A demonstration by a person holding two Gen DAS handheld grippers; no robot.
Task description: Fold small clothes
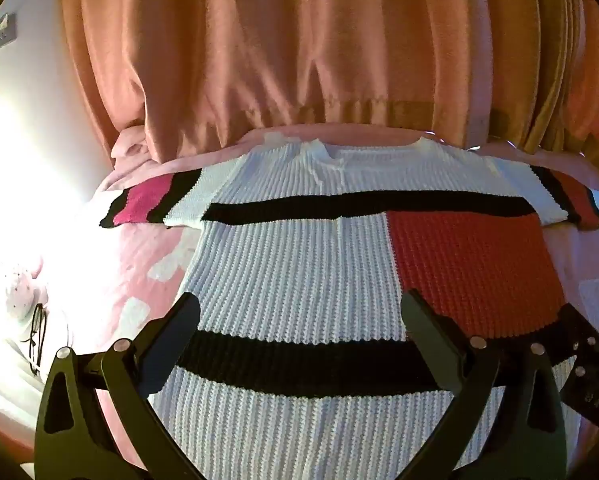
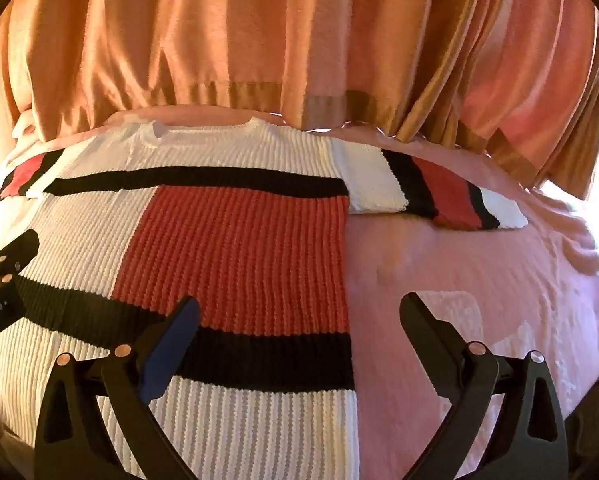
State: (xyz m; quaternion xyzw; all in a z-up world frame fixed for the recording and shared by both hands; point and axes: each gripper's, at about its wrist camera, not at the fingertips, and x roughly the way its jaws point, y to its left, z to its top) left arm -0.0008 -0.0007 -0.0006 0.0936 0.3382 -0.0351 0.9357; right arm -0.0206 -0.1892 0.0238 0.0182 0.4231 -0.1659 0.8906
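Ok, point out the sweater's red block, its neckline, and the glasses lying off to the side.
Red block (image 2: 239, 256), right wrist view, middle of the red knit panel.
Neckline (image 1: 373, 146), left wrist view, white collar edge.
Glasses (image 1: 37, 332), left wrist view, the dark frame.

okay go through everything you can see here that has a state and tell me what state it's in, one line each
sweater: spread flat on the bed, front up, unfolded, both sleeves out to the sides.
left gripper: open, over the sweater's white and black part, holding nothing.
right gripper: open, over the sweater's side edge, holding nothing.
curtain: drawn, hanging behind the bed.
pink bedsheet: spread out, lightly wrinkled.
glasses: lying on the bed beside the sweater.
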